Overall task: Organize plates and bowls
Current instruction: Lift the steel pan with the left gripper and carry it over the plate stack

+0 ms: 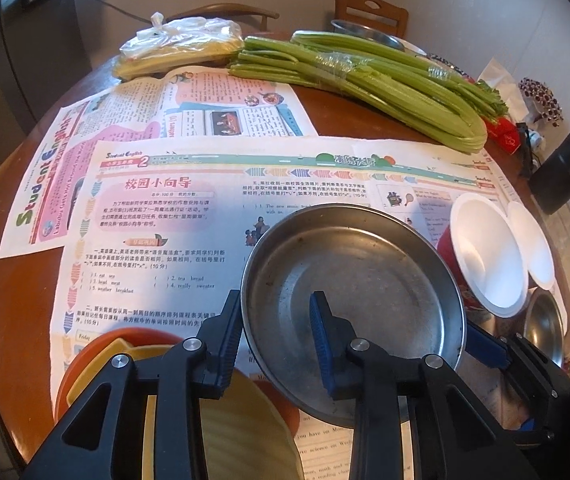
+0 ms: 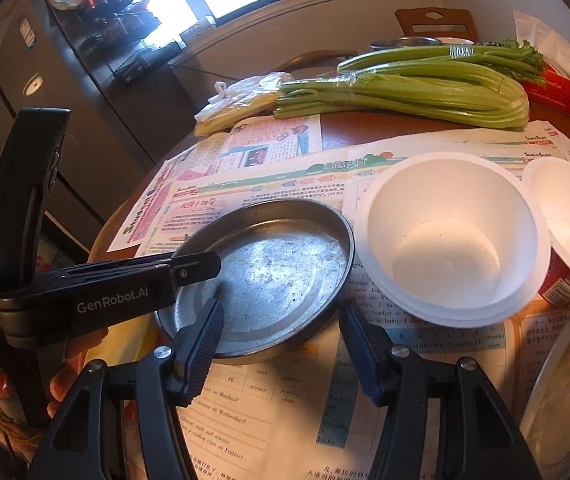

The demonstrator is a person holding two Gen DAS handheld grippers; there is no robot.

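Note:
A round steel plate [image 1: 359,276] [image 2: 269,272] lies on newspaper on the table. My left gripper [image 1: 275,320] is open, its jaws straddling the plate's near left rim, one finger inside and one outside. It shows in the right wrist view [image 2: 189,268] reaching over the plate's left rim. My right gripper [image 2: 279,344] is open and empty, astride the plate's near edge. Two white foam bowls, a large one [image 2: 449,240] [image 1: 485,256] and a smaller one [image 2: 569,216] [image 1: 533,248], stand right of the plate. Stacked orange and yellow plastic plates [image 1: 113,354] lie under my left gripper.
A steel bowl [image 2: 569,396] [image 1: 545,326] sits at the near right. Celery bundles [image 1: 365,76] [image 2: 413,84] and a bagged vegetable [image 1: 177,48] lie at the far side, with a steel basin [image 1: 365,32] behind. A dark bottle [image 1: 569,160] and red tissue box [image 2: 561,92] stand far right.

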